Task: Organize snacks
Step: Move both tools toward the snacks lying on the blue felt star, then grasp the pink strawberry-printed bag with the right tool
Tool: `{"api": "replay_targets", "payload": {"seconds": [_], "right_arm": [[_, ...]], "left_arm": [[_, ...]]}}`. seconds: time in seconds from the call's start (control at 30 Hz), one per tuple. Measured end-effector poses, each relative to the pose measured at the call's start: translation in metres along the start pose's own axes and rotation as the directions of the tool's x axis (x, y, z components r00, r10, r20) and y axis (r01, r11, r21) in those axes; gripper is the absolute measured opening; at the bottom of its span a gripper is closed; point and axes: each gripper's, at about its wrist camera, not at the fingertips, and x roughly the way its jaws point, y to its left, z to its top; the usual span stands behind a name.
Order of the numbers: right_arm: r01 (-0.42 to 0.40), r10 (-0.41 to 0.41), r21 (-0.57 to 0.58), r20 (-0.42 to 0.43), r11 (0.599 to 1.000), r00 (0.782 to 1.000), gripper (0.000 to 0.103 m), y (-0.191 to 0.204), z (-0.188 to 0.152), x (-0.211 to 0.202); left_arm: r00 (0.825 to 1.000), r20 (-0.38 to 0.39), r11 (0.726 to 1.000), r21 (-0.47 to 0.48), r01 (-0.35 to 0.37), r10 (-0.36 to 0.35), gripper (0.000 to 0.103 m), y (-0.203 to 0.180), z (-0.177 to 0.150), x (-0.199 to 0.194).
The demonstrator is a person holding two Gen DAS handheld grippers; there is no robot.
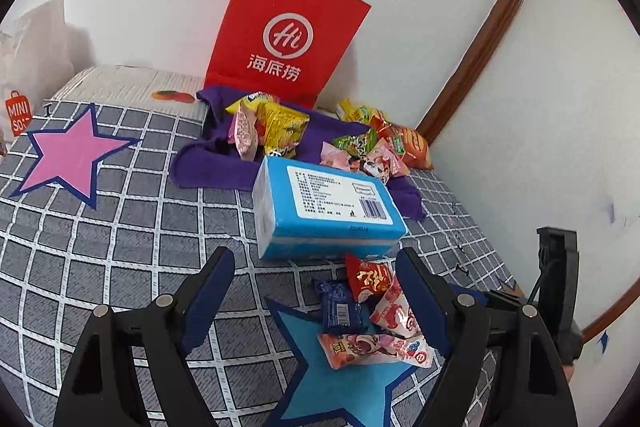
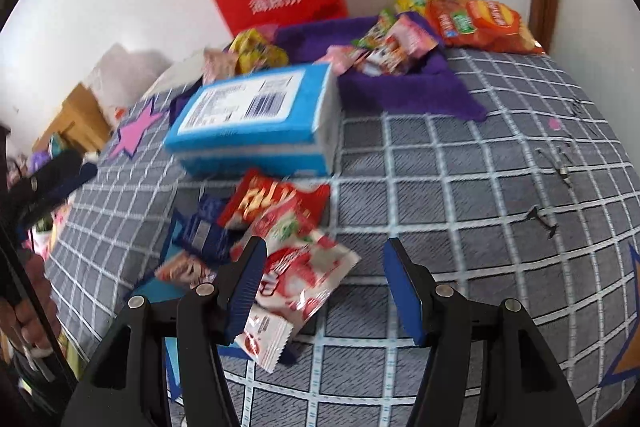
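Note:
My left gripper (image 1: 316, 279) is open and empty above a blue star mat (image 1: 340, 383) that carries several snack packets: a red one (image 1: 370, 277), a dark blue one (image 1: 342, 309) and pink ones (image 1: 376, 347). My right gripper (image 2: 324, 275) is open and empty just right of the same pile; its left finger overlaps a pink-and-white packet (image 2: 308, 275). More snacks (image 1: 276, 125) lie on a purple cloth (image 1: 208, 163) behind a blue box (image 1: 326, 207). The orange chip bag (image 2: 480, 23) lies at the far right.
A red paper bag (image 1: 286, 35) stands against the wall. A pink star mat (image 1: 74, 153) lies at the left and an orange star mat (image 2: 628, 351) at the right edge. The checked grey cover (image 2: 460, 195) spans the surface. A white wall with brown trim is to the right.

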Motion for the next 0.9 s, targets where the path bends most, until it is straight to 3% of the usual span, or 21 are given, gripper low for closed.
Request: {"api": "replay_targets", "payload": {"seconds": [0.4, 0.57, 0.67, 0.73, 0.9], "right_arm": [[0.023, -0.029, -0.136, -0.045, 0.99, 0.999, 0.063, 0.028, -0.004, 0.024], [0.025, -0.037, -0.167, -0.065, 0.986, 0.997, 0.069, 0.036, -0.003, 0.037], [0.051, -0.059, -0.19, -0.039, 0.98, 0.997, 0.069, 0.039, -0.004, 0.043], [0.054, -0.06, -0.198, -0.021, 0.979, 0.998, 0.053, 0.039, -0.006, 0.042], [0.046, -0.048, -0.192, -0.005, 0.98, 0.999, 0.051, 0.029, -0.008, 0.03]], "left_arm": [[0.999, -0.043, 1.0, 0.024, -0.008, 0.009, 0.081, -0.006, 0.003, 0.016], [0.999, -0.049, 1.0, 0.02, 0.0, 0.001, 0.081, -0.008, 0.003, 0.019], [0.999, -0.052, 1.0, 0.024, 0.002, -0.001, 0.081, -0.009, 0.004, 0.02], [0.998, -0.056, 0.999, 0.038, -0.002, 0.005, 0.081, -0.012, 0.004, 0.02], [0.996, -0.09, 0.997, 0.077, -0.018, 0.025, 0.082, -0.02, 0.001, 0.028]]}}
